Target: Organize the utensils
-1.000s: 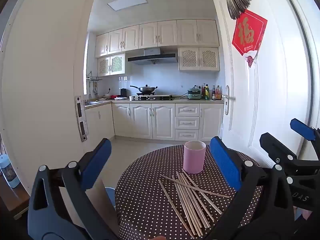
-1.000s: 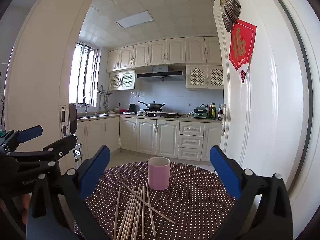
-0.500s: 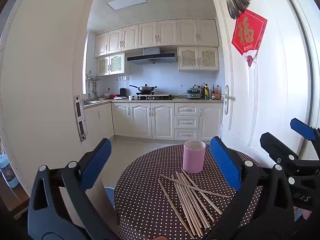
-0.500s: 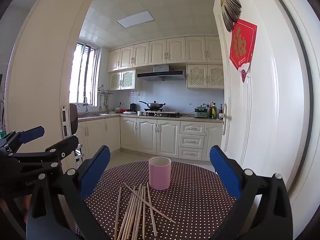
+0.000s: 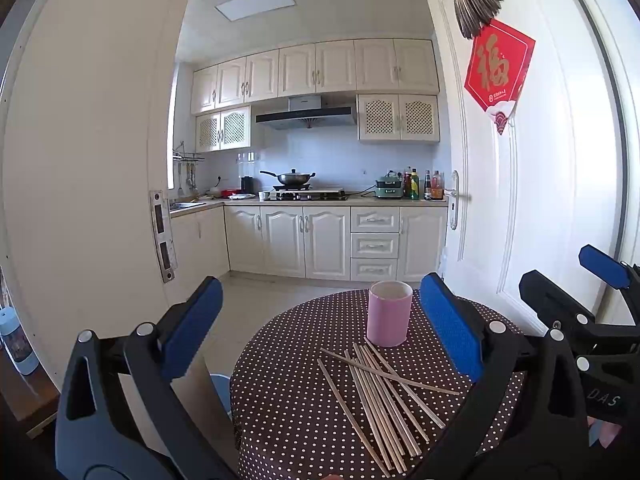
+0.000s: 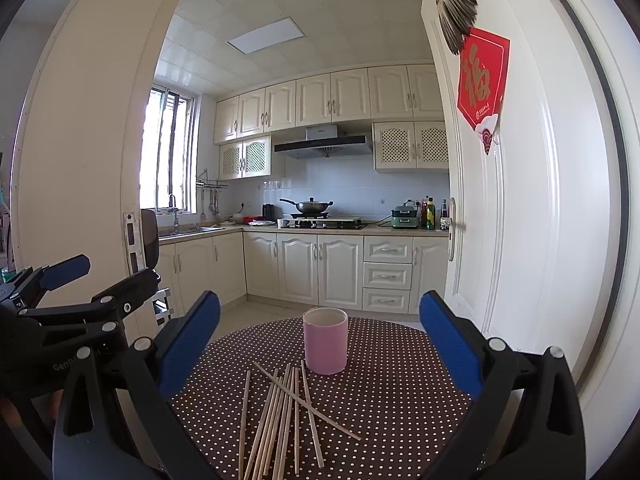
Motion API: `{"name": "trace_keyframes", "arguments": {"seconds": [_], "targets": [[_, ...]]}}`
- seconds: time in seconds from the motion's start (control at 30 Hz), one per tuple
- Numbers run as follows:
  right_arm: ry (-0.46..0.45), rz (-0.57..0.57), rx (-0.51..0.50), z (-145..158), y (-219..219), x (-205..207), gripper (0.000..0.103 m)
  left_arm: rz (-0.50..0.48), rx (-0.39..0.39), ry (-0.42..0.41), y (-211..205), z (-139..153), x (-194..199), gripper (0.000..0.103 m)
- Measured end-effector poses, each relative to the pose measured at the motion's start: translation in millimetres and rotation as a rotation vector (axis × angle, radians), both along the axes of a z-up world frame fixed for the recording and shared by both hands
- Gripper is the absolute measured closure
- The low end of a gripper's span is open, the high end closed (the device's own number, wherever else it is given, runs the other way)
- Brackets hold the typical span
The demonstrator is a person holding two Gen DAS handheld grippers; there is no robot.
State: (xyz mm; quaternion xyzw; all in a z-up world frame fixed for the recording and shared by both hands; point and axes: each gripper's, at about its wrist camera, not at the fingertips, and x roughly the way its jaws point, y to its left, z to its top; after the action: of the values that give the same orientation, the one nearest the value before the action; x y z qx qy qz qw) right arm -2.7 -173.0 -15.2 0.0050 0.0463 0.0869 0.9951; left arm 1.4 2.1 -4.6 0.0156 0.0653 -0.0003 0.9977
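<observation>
Both grippers — left [image 5: 320,332], right [image 6: 320,340] — gape, holding nothing. Chopsticks [image 6: 280,412] lie lower centre on the table [image 6: 400,392] before the cup [image 6: 325,340]; only the right view shows the window [image 6: 168,160] — chopstick ends cut off.

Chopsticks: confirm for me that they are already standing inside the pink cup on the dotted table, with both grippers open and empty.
Not quite. The chopsticks are not in the pink cup; they lie loose on the dotted table just in front of it, one crossed over the rest, as the right wrist view shows. The rest holds: the left gripper and right gripper are both open and empty.
</observation>
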Motion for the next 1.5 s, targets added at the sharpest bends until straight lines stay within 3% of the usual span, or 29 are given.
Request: {"name": "trace_keyframes", "arguments": {"seconds": [1.5], "targets": [[0.049,0.009,-0.031,-6,1,9,0.007,-0.001,0.016,0.021,-4,-8,11,0.006]]}}
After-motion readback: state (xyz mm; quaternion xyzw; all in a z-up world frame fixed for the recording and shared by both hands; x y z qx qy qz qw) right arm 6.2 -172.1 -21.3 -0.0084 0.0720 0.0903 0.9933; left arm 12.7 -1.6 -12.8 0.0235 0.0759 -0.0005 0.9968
